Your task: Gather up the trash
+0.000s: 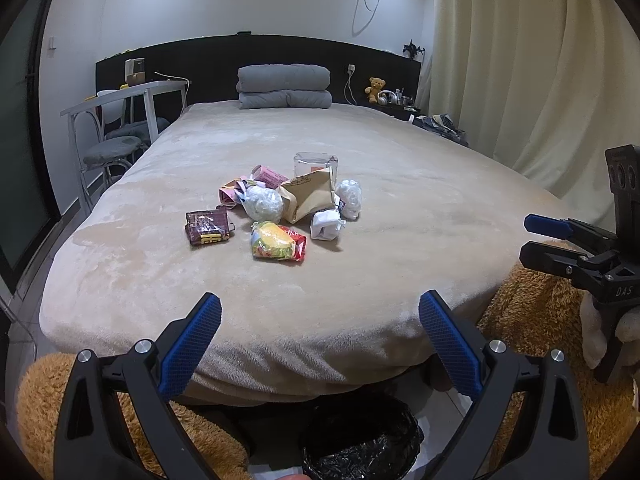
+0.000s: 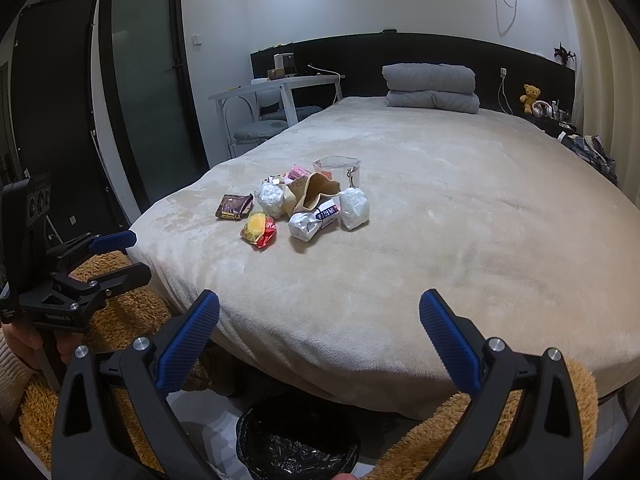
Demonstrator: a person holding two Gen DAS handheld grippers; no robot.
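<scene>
The bed (image 1: 360, 280) carries the whole heap of trash (image 1: 280, 208) near its middle, set back from the foot edge and closer to the left side than the right. At the foot, on the floor, stands a bin lined with a black bag (image 1: 360, 444). The largest piece, a brown paper bag (image 1: 310, 196), looks light and crushable, best pinched at its folded top. The clear plastic container (image 1: 315, 162) behind it seems stiff but thin, so take its rim. The yellow-red snack packet (image 1: 278, 245) and the dark brown wrapper (image 1: 208, 227) lie nearest the foot edge; both look slick, so grip a crimped end. The white crumpled wads (image 1: 348, 198) should squash easily anywhere. The left gripper (image 1: 320, 344) and the right gripper (image 2: 320, 344) both hover at the foot edge, jaws spread wide and empty, well apart from the heap.
</scene>
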